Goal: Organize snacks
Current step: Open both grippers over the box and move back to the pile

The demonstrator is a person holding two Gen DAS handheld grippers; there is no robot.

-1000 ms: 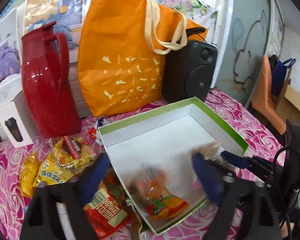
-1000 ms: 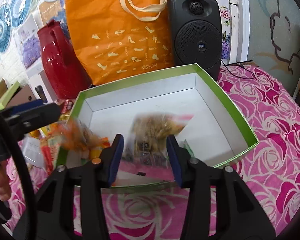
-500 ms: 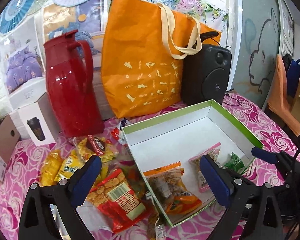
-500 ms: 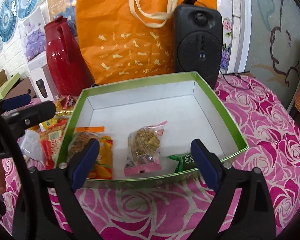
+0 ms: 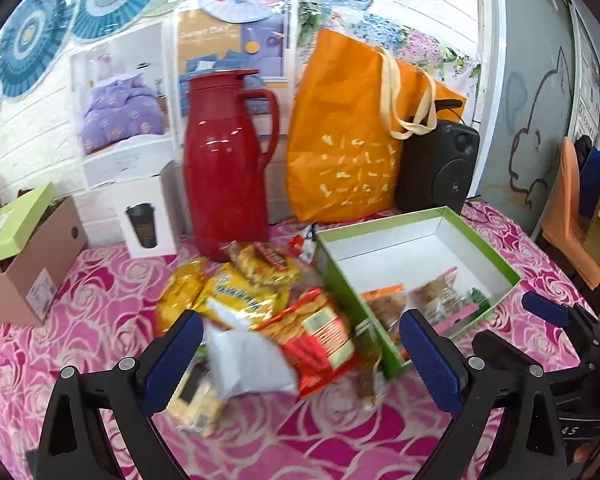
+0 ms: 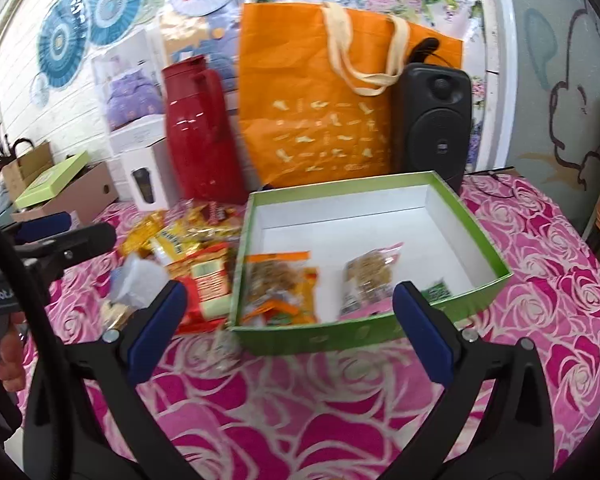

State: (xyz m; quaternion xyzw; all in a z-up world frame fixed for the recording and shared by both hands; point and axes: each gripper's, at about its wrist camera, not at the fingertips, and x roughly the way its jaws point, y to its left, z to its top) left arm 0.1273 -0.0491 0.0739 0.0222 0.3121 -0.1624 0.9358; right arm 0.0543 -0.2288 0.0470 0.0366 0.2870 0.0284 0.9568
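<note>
Right wrist: box (image 6: 352, 336) beyond claw (image 6: 288, 316)

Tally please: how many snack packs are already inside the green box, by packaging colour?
In the green box, as the right wrist view shows it:
Orange pack: 1
Clear pack with pink edge: 1
Small green pack: 1
Total: 3
The loose snack pile outside the box is too overlapped to count.

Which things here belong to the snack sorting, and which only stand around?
For the job:
- green box
- three packets already inside, such as the orange packet
- loose snack pile beside the box

Only standing around:
- red jug
- orange bag
- black speaker
- white carton
</note>
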